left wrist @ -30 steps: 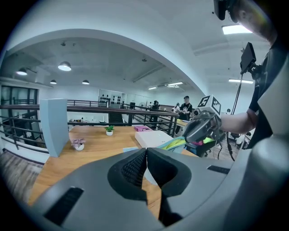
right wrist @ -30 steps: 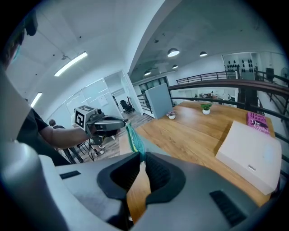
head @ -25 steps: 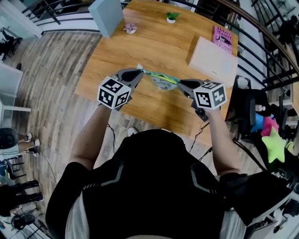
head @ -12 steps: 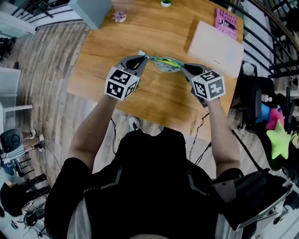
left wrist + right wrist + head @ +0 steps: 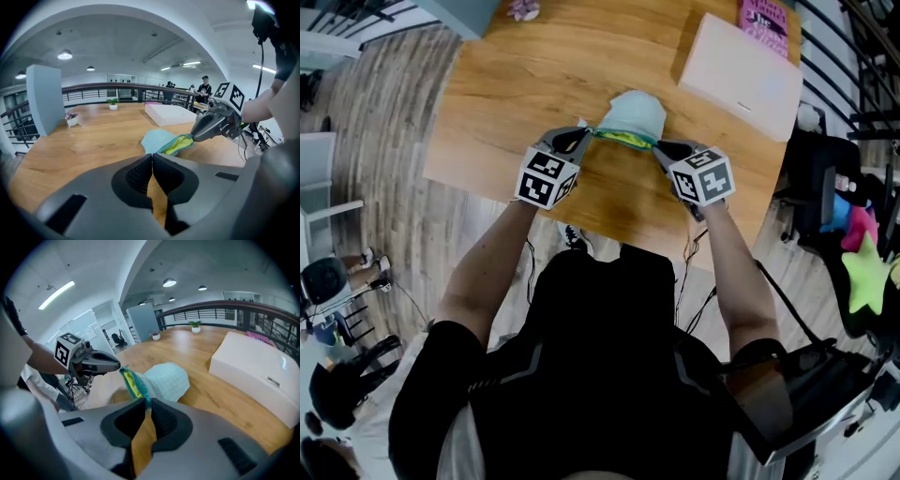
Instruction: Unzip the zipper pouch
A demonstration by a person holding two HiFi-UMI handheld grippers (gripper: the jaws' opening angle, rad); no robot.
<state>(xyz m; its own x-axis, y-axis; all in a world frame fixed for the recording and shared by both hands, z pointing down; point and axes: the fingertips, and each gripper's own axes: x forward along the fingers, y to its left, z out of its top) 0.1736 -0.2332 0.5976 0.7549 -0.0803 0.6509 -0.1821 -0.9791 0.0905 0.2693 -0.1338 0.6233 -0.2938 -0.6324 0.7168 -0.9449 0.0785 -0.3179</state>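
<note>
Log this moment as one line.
left hand-held gripper: shut on zipper pouch end | right hand-held gripper: shut on other end | pouch mouth: parted, yellow lining showing | under it: wooden table

Head view steeply down, gripper views close, facing inward, sharing pouch (image 5: 636,116)

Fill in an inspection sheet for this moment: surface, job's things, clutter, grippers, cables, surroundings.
Surface: wooden table.
Job's things: pouch, mouth gaping, yellow lining showing; its body seems to rest on the table.
Clutter: white box, pink book and flower pot, all on the far side, apart from the pouch.
Grippers: left gripper shut on one end of the pouch's mouth; right gripper shut on the other end.
Cables: thin cables hang below the table's near edge.
Surroundings: plank floor, railing, green star toy at the right.
</note>
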